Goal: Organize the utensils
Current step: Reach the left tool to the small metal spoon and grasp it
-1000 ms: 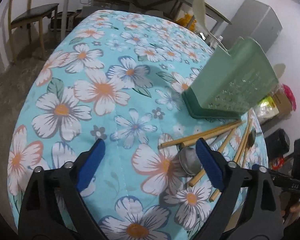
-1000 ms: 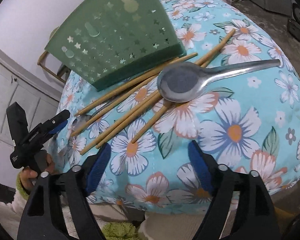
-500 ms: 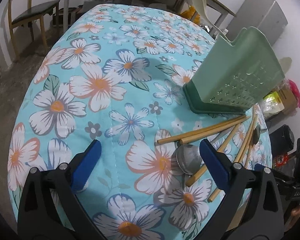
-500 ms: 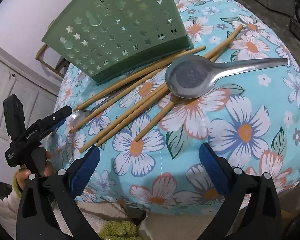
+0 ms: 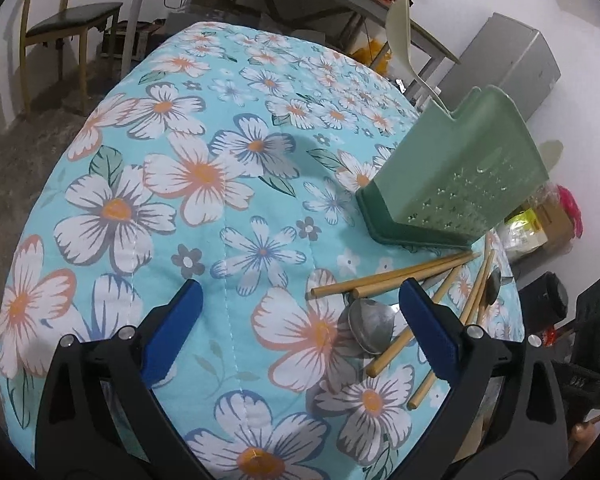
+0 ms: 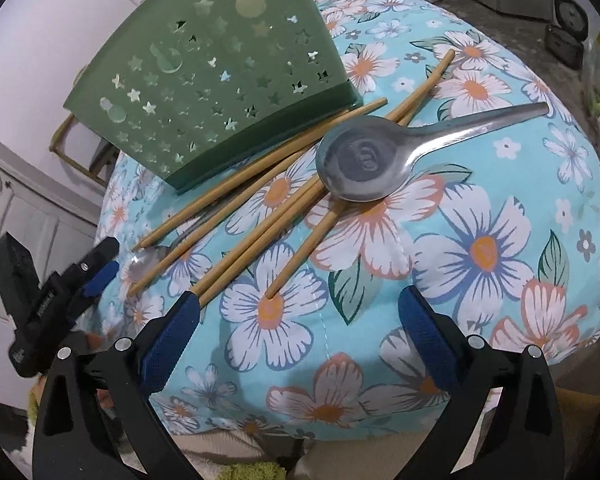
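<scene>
Green plastic utensil holder (image 6: 216,80) with star cut-outs stood on the floral tablecloth (image 6: 480,248), and nothing from the loose pile had gone in yet; only a pale scoop-like handle (image 5: 400,32) stuck out of its top in the left wrist view. Bamboo chopsticks (image 6: 260,200) lay fanned in front of the holder's base, with the big steel spoon (image 6: 364,164) resting bowl-up across several of them, handle pointing away to the right. A smaller spoon (image 6: 144,262) lay at the near-left end of the pile, partly under the sticks. Change over the last second: the right gripper (image 6: 300,320) went from partly spread to fully spread, and its jaws stood wide apart with nothing between them, only cloth. It also sat a bit closer to the pile than before, with its left pad just beside the near ends of two chopsticks, not touching as far as the frame showed. Left gripper (image 5: 300,312) was also wide apart and empty, as a second ago, hovering over bare cloth with the spoon bowl and stick ends just inside its right pad in its own view. Reading: opening up looked like prep for a first pick, probably a chopstick end or the big spoon. Task was at its start, everything still on the table beside the holder.
</scene>
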